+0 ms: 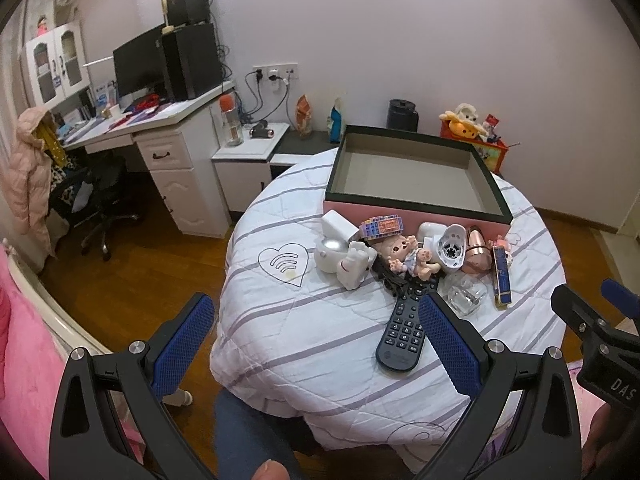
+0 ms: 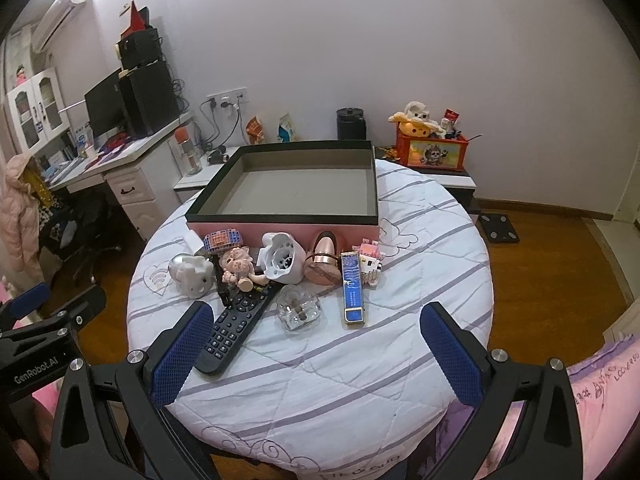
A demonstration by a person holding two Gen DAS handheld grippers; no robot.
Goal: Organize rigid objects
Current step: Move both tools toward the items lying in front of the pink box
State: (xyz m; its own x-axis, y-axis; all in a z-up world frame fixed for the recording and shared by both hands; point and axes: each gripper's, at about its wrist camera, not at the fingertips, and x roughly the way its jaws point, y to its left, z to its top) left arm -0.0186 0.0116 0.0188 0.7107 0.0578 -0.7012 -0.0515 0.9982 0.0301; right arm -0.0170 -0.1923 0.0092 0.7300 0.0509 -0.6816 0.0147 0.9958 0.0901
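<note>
A round table with a striped white quilt (image 2: 320, 360) holds an empty pink box with a dark rim (image 2: 296, 184) at the back. In front of it lie several small objects: a black remote (image 2: 236, 328), a glass bottle (image 2: 300, 308), a blue-and-gold flat case (image 2: 352, 288), a doll (image 2: 240, 268), a white fan-like piece (image 2: 282, 264), a rose-gold item (image 2: 322, 260) and a white astronaut figure (image 2: 192, 274). My right gripper (image 2: 316, 352) is open and empty above the table's near edge. My left gripper (image 1: 316, 344) is open and empty, left of the remote (image 1: 404, 332).
A white desk (image 1: 160, 128) with a monitor and speakers stands at the left, with an office chair (image 1: 100, 208). A low cabinet with a red toy box (image 2: 432, 152) stands behind the table. There is wooden floor (image 2: 560, 264) around it.
</note>
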